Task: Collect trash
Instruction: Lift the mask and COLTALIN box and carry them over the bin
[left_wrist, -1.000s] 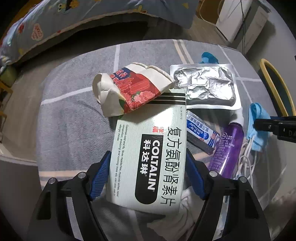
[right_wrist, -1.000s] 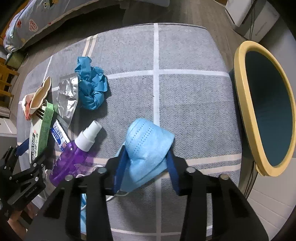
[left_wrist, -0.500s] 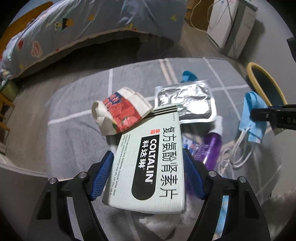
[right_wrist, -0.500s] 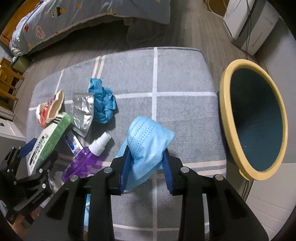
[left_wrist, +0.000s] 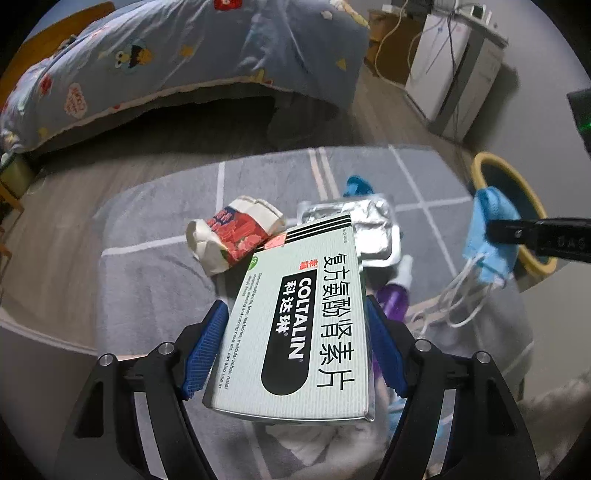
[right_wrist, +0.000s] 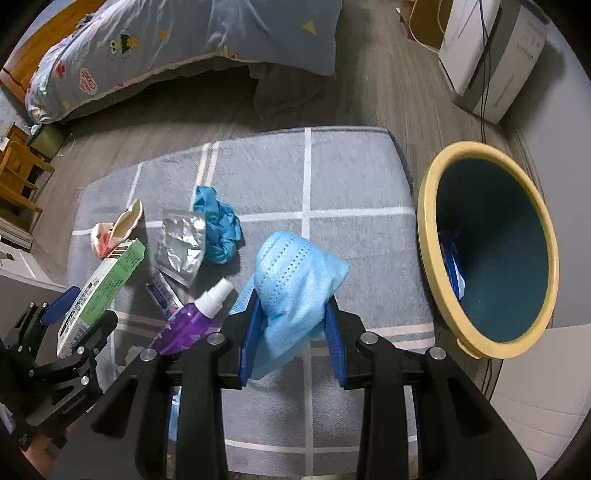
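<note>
Two grips: my left fingers (left_wrist: 295, 354) clamp the medicine box (left_wrist: 299, 314); my right fingers (right_wrist: 291, 332) pinch the blue face mask (right_wrist: 295, 273). Yellow-rimmed bin (right_wrist: 428, 236) at three o'clock; crumpled cup (left_wrist: 236, 232) on the rug (right_wrist: 354, 177) at eleven.

Both wrist cameras look steeply down from above the grey rug (right_wrist: 354, 177), bed (left_wrist: 177, 59) at 12 o'clock. The 2 views share the rug's litter and the bin (right_wrist: 491, 251), at 3 o'clock.
</note>
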